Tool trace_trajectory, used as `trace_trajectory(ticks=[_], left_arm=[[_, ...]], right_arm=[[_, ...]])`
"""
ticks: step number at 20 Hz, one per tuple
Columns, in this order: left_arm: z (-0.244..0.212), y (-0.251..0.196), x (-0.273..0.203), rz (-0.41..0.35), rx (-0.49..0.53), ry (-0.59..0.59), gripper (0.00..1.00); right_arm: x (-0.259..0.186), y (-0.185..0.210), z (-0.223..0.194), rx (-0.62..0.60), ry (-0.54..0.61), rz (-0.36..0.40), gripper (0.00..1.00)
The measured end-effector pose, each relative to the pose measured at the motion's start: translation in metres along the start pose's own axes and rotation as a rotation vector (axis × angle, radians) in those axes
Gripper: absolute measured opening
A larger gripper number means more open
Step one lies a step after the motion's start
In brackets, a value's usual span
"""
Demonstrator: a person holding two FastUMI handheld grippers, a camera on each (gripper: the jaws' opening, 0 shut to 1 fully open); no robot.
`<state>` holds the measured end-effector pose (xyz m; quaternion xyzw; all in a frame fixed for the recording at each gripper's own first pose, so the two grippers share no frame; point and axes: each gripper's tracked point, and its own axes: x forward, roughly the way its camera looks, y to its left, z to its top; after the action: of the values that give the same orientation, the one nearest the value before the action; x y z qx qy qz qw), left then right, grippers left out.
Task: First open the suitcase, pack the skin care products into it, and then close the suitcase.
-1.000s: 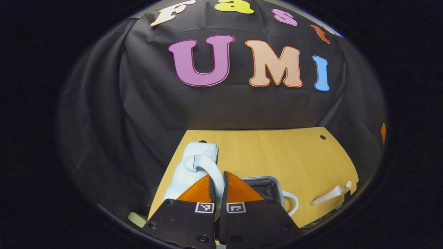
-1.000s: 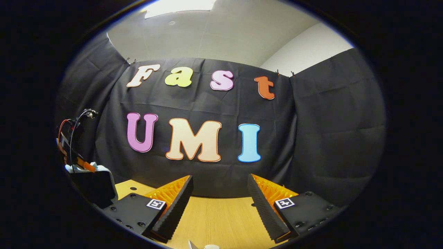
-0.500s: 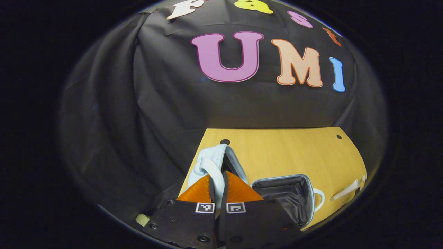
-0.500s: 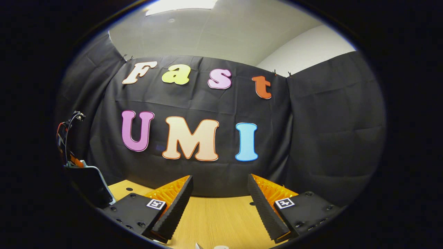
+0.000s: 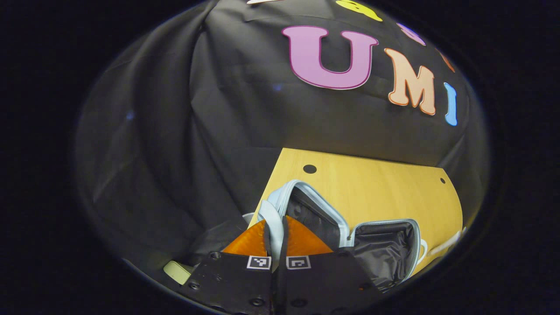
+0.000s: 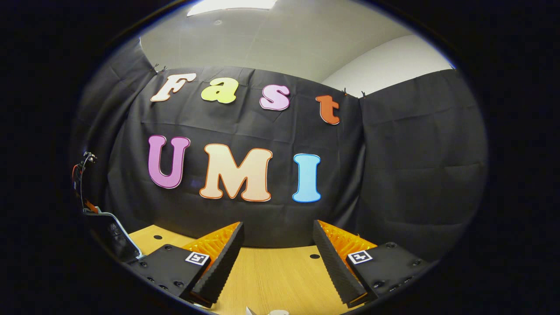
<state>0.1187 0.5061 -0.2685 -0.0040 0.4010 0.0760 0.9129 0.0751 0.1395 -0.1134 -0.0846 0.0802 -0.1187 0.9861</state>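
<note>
A small light-blue suitcase lies open on the wooden table (image 5: 372,183) in the left gripper view. Its lid (image 5: 306,205) is tilted back to the left and its dark-lined base (image 5: 385,249) lies to the right. My left gripper (image 5: 275,222) is shut on the lid's pale handle (image 5: 266,209). A white skin care tube (image 5: 446,247) lies at the table's right edge, partly cut off. In the right gripper view my right gripper (image 6: 278,249) stands open above the table (image 6: 271,275), with nothing between its fingers. The raised lid (image 6: 109,232) shows at the far left.
A small pale object (image 5: 177,272) sits low at the left, off the table's edge. Round holes mark the tabletop near its back edge. The black cloth wall closes the back and sides. A white thing (image 6: 273,312) peeks in below my right gripper.
The lid has swung further open to the left with my left gripper on its handle, and its dark lining now faces me. The right gripper has barely shifted.
</note>
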Motion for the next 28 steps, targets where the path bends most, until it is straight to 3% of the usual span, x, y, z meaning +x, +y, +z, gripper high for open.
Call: trace_trajectory(ticks=[4, 11, 15, 16, 18, 19, 21, 23, 24, 27, 28], left_arm=[[-0.030, 0.031, 0.025, 0.027, -0.047, 0.041, 0.00], [-0.096, 0.050, 0.062, -0.007, -0.191, 0.129, 0.00], [-0.122, 0.053, 0.079, 0.000, -0.149, 0.158, 0.00], [-0.131, 0.062, 0.079, 0.046, -0.100, 0.176, 0.00], [-0.123, 0.062, 0.088, 0.051, -0.056, 0.125, 0.00], [-0.125, 0.065, 0.086, 0.077, -0.052, 0.129, 0.05], [-0.124, 0.074, 0.081, 0.130, -0.065, 0.114, 0.34], [-0.109, 0.069, 0.075, 0.148, -0.094, 0.028, 0.63], [-0.099, 0.069, 0.068, 0.172, -0.093, -0.021, 0.67], [-0.071, 0.075, 0.038, 0.292, -0.066, -0.144, 0.99], [-0.064, 0.068, 0.028, 0.305, -0.061, -0.172, 0.99]], right_arm=[[0.000, 0.009, -0.004, -0.027, 0.021, 0.007, 0.98], [-0.004, 0.023, 0.001, -0.101, 0.024, 0.036, 0.98], [-0.004, 0.022, 0.001, -0.115, 0.032, 0.035, 0.98], [-0.004, 0.020, -0.001, -0.118, 0.037, 0.034, 0.98], [-0.008, 0.017, -0.002, -0.124, 0.042, 0.032, 0.98], [-0.010, 0.014, -0.001, -0.127, 0.039, 0.027, 0.98], [-0.014, 0.008, 0.000, -0.123, 0.033, 0.020, 1.00], [-0.017, 0.002, -0.002, -0.112, 0.029, 0.018, 1.00], [-0.017, -0.002, -0.006, -0.107, 0.032, 0.022, 1.00], [-0.012, -0.014, -0.010, -0.090, 0.036, 0.038, 0.98], [-0.011, -0.020, -0.010, -0.080, 0.034, 0.043, 0.98]])
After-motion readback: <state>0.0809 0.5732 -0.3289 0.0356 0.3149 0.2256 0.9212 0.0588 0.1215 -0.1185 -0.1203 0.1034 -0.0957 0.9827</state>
